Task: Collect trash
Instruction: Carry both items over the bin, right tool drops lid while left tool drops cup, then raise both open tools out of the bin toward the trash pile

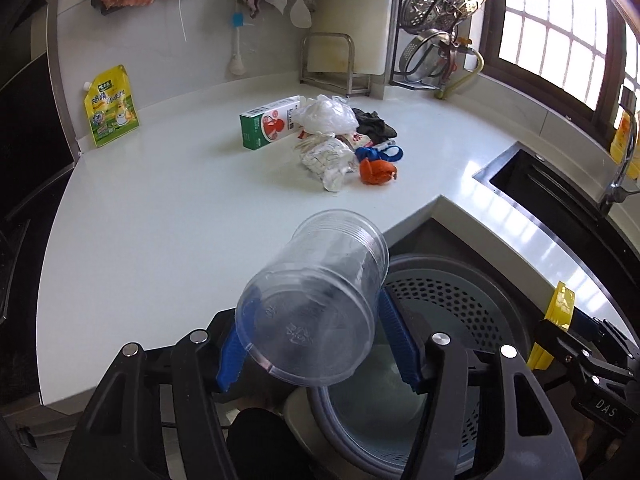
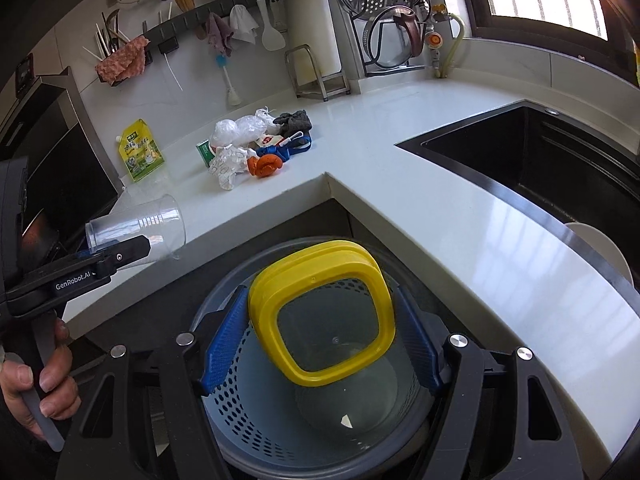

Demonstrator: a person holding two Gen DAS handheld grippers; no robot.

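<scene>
My left gripper is shut on a clear plastic cup, held tilted at the counter's front edge, beside the grey perforated bin. The cup also shows in the right wrist view. My right gripper is shut on a yellow-rimmed clear lid, held over the open bin. A trash pile lies on the white counter: green-white carton, clear plastic bag, crumpled paper wrapper, orange piece, blue strap, dark cloth.
A yellow-green pouch leans on the wall at the left. A black sink sits at the right. A cutting-board rack and a steamer rack stand at the back. Cloths and utensils hang on the wall.
</scene>
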